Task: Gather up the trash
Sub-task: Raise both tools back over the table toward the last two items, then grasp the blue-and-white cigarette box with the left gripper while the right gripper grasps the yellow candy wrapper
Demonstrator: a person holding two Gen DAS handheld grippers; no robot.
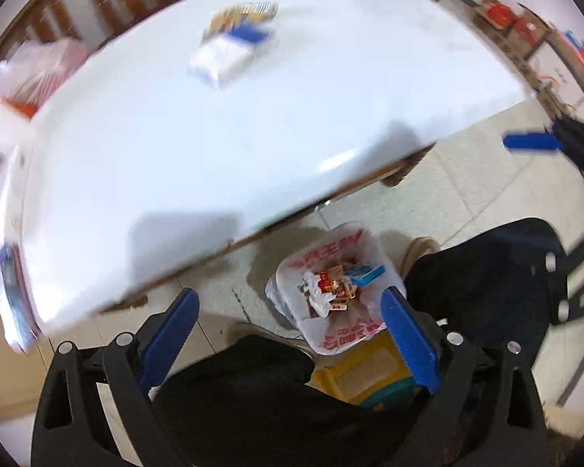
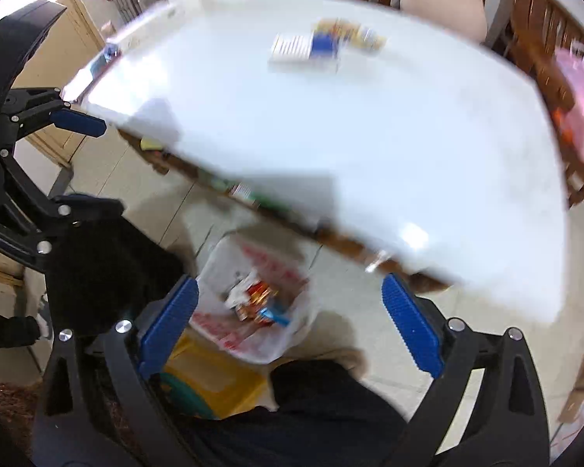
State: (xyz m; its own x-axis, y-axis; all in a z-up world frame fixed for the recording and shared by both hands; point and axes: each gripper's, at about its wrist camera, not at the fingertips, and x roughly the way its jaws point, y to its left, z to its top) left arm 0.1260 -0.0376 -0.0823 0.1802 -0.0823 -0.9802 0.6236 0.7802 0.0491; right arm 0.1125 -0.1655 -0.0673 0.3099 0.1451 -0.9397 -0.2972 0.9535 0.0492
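A white plastic bag with red print (image 1: 331, 299) sits on the floor below the table edge, holding several wrappers and a small blue box; it also shows in the right wrist view (image 2: 253, 299). On the white table (image 1: 214, 136) lie a white-and-blue carton (image 1: 229, 54) and a colourful packet (image 1: 245, 11), also seen from the right wrist (image 2: 303, 48). My left gripper (image 1: 288, 315) is open and empty above the bag. My right gripper (image 2: 290, 307) is open and empty above the bag, and shows at the right edge of the left wrist view (image 1: 533, 142).
The person's dark-trousered legs (image 1: 276, 397) and shoes flank the bag. A yellow stool (image 1: 366, 373) stands under it. Wooden chairs (image 2: 533, 19) and pink bags (image 2: 580, 109) stand behind the table. Boxes (image 1: 510, 19) line the far wall.
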